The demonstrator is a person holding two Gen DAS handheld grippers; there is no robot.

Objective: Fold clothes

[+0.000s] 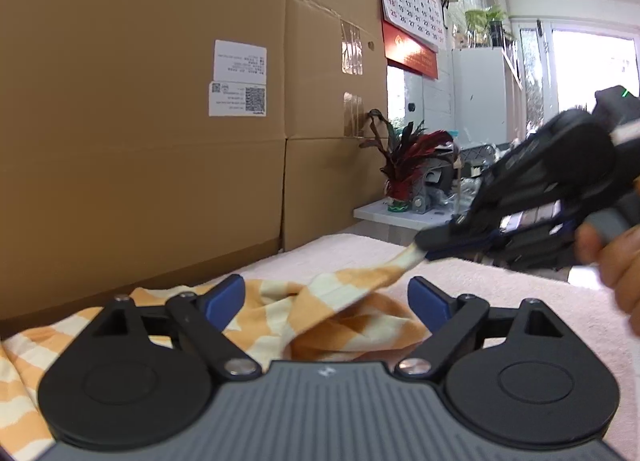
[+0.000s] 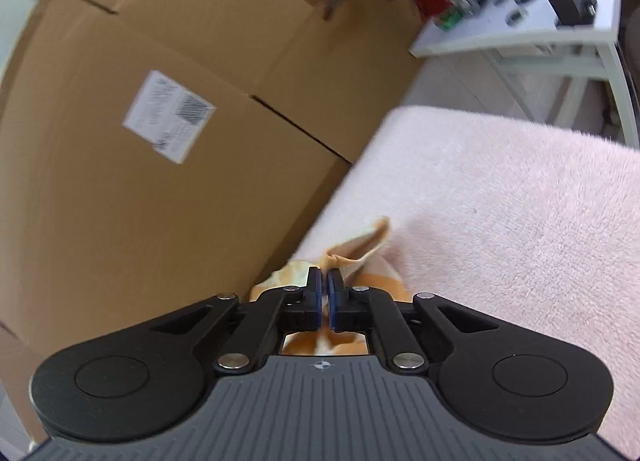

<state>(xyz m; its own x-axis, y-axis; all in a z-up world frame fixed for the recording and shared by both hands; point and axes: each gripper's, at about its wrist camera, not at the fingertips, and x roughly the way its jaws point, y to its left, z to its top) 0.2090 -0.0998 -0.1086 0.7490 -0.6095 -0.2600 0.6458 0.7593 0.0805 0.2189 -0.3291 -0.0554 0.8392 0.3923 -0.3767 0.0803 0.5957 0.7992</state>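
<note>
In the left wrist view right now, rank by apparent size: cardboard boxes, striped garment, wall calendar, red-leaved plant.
1. cardboard boxes, filling most of the frame
2. striped garment, though it lies nearest the camera
3. wall calendar and red-leaved plant look alike; not ranked

Both wrist views low, close over pink blanket [image 2: 500, 201], sharing cardboard boxes [image 1: 160, 141]
</note>
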